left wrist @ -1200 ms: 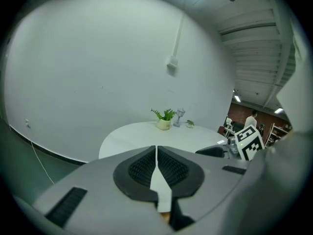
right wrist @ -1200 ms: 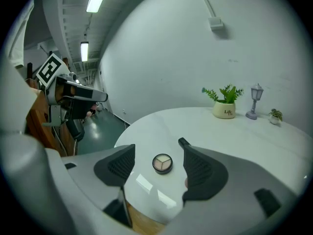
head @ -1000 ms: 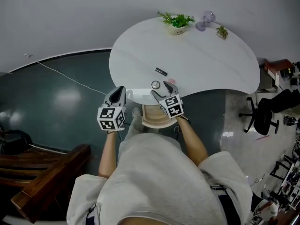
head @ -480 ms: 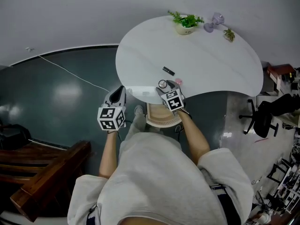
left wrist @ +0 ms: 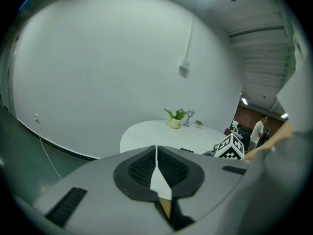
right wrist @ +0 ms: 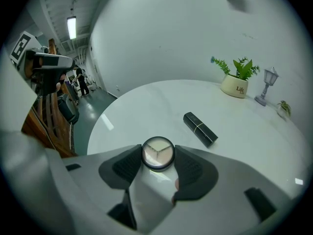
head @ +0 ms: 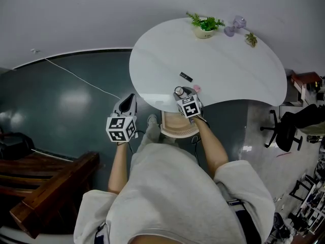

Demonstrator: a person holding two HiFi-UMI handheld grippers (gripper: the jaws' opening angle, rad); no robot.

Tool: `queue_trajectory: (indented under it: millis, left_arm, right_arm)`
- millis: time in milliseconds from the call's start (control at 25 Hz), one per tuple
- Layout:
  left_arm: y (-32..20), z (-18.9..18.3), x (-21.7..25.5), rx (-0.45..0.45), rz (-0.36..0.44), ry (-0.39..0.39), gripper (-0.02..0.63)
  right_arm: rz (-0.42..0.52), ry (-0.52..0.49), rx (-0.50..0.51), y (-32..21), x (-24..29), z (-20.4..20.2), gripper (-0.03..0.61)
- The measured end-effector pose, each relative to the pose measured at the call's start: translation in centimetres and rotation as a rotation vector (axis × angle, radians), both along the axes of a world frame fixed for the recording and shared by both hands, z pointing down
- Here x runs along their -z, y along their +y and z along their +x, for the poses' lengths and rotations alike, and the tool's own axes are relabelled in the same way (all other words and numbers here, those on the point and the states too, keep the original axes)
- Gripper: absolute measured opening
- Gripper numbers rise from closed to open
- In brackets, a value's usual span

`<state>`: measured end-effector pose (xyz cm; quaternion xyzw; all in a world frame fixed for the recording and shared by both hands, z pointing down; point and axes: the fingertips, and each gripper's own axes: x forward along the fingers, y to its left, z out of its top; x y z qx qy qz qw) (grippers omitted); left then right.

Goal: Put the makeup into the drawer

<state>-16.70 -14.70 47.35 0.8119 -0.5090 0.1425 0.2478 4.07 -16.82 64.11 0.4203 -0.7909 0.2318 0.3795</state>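
You are working on the pick-up of the round compact (right wrist: pixel 157 152), which is lying at the near edge of the white table (head: pixel 228 65), just below centre in the right gripper view. Your right gripper (right wrist: pixel 158 165) is angling down onto it and its jaws have just been closing. The compact is sitting between the very tips, and both pads (right wrist: pixel 128 166) appear to be touching its rim. That is a shallow hold on a smooth, round thing, so I am judging it likely to slip out forward if you are squeezing only at the tips. You should be seating it a little deeper between the pads, across its widest part, before lifting. Then you should be raising it straight up off the edge and carrying it down to what looks like the open wooden drawer (head: pixel 175 132), which is showing just under the table edge, below the gripper in the head view. Your left gripper (left wrist: pixel 156 163) is hanging off the table at centre left of the head view, jaws pressed together on nothing. The black lipstick tube (right wrist: pixel 199 129) is lying further up the tabletop, apart from the compact.
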Motion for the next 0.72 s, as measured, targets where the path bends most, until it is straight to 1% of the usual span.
queue_trajectory:
  millis: [240, 520, 720]
  left_arm:
    - [0.1, 0.8, -0.1, -0.020, 0.001, 0.002, 0.017]
    - [0.6, 3.6, -0.3, -0.075, -0.004, 0.011, 0.017]
    - [1.0, 5.7, -0.8, -0.116, -0.018, 0.013, 0.017]
  right_arm:
    - [0.040, -0.029, 0.015, 0.8, 1.8, -0.4, 0.209]
    - [0.121, -0.082, 0.018, 3.2, 5.2, -0.5, 0.209]
    - [0.161, -0.117, 0.030, 5.6, 7.7, -0.3, 0.209]
